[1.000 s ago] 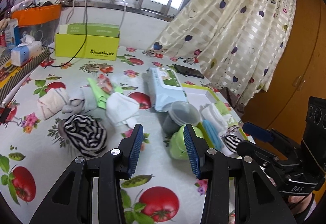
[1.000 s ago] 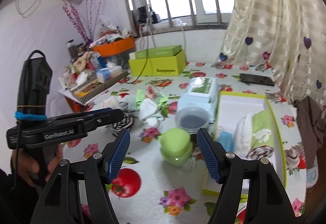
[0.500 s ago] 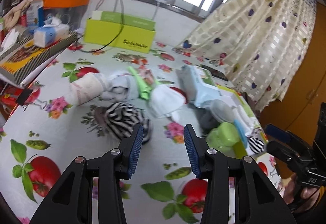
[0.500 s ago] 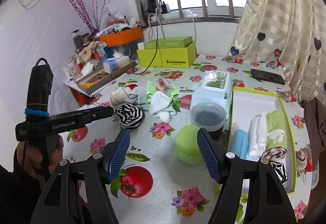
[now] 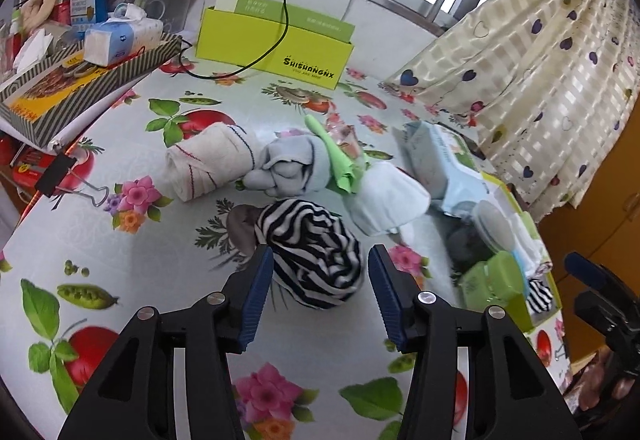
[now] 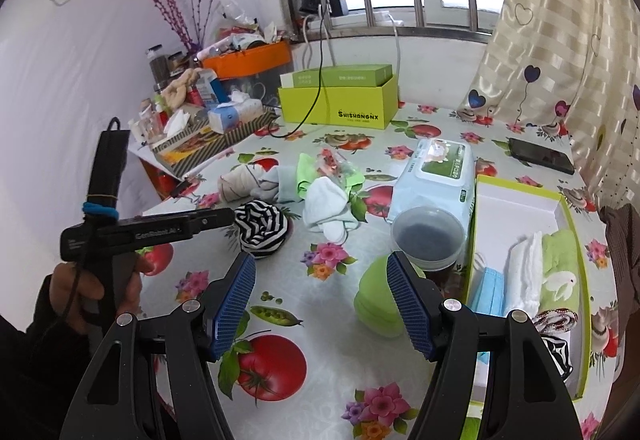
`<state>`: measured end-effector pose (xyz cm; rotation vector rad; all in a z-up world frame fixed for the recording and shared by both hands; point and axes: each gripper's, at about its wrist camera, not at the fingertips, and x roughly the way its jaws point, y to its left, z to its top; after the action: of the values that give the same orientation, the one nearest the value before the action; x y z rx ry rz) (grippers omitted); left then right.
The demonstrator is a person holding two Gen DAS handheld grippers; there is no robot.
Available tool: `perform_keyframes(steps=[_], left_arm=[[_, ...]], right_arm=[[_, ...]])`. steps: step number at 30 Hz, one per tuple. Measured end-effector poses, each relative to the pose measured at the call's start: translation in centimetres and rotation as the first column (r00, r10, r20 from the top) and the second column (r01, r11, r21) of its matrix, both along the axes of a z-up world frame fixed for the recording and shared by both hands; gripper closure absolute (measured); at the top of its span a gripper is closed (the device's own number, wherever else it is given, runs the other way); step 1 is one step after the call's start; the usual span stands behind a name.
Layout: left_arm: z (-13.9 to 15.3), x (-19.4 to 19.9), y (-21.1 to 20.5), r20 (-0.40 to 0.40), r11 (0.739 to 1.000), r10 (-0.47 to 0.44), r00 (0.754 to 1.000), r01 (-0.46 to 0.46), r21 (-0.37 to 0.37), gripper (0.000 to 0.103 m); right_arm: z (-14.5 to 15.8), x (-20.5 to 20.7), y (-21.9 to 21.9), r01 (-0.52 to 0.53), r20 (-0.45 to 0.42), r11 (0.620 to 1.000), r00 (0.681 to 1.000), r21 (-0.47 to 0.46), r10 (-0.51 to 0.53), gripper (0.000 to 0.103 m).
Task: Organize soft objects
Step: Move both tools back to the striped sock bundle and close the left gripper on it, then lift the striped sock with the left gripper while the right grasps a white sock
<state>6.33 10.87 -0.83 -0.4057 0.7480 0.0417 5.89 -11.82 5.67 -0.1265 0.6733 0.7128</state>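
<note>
A black-and-white striped sock roll (image 5: 312, 240) lies on the fruit-print tablecloth. My left gripper (image 5: 321, 272) hangs just over it, and its jaws are opening. The roll sits between the blue pads (image 5: 256, 296), untouched by them. Behind it lie a cream rolled towel (image 5: 208, 163), grey socks (image 5: 288, 167), a green cloth (image 5: 338, 163) and a white sock (image 5: 384, 195). My right gripper (image 6: 320, 268) stands open over bare tablecloth, holding nothing. To its right, a lime-edged box (image 6: 520, 191) holds a white towel (image 6: 524, 272), a green towel (image 6: 560, 272), a blue mask and a striped sock.
A wet-wipes pack (image 6: 436, 175), a lidded plastic cup (image 6: 428, 236) and a green round container (image 6: 374, 300) stand beside the box. A phone (image 6: 540, 155) lies at the back right and a lime carton (image 6: 340, 107) at the back. Clutter and a binder clip (image 5: 56, 175) line the left edge.
My left gripper swung left and sank onto the striped roll, and its jaws widened. The right gripper drifted slightly, staying open.
</note>
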Motion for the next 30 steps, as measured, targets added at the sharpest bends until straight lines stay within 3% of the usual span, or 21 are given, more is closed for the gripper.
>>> perform_keyframes(steps=[15, 18, 21, 22, 23, 25, 30], left_arm=[[-3.4, 3.9, -0.5, -0.082, 0.998, -0.053, 0.995, 0.055, 0.016, 0.051], [-3.5, 3.9, -1.3, -0.074, 0.995, -0.059, 0.995, 0.065, 0.075, 0.051], [-3.5, 3.8, -0.8, -0.067, 0.997, -0.059, 0.996, 0.063, 0.054, 0.051], [-3.6, 3.7, -0.7, -0.066, 0.997, -0.058, 0.996, 0.061, 0.050, 0.056], [-3.6, 3.7, -0.6, -0.072, 0.997, -0.048, 0.996, 0.052, 0.058, 0.073], [-3.8, 3.6, -0.3, -0.077, 0.998, -0.049, 0.996, 0.052, 0.038, 0.087], [-4.0, 3.3, 0.5, -0.059, 0.998, -0.056, 0.997, 0.055, -0.021, 0.093]], right_arm=[[-0.4, 3.0, 3.4, 0.001, -0.012, 0.997, 1.000, -0.077, -0.002, 0.034], [-0.7, 4.1, 4.6, 0.006, -0.018, 0.995, 1.000, -0.095, -0.007, 0.034], [-0.9, 5.2, 5.9, 0.008, -0.025, 0.993, 1.000, -0.116, -0.010, 0.034], [-1.0, 5.6, 6.4, 0.008, -0.028, 0.992, 1.000, -0.126, -0.011, 0.034], [-1.1, 6.0, 6.9, 0.008, -0.031, 0.990, 0.999, -0.139, -0.013, 0.034], [-1.4, 6.6, 7.8, 0.005, -0.036, 0.987, 0.999, -0.158, -0.011, 0.034], [-2.4, 8.3, 10.2, 0.009, -0.056, 0.976, 0.998, -0.219, -0.022, 0.034]])
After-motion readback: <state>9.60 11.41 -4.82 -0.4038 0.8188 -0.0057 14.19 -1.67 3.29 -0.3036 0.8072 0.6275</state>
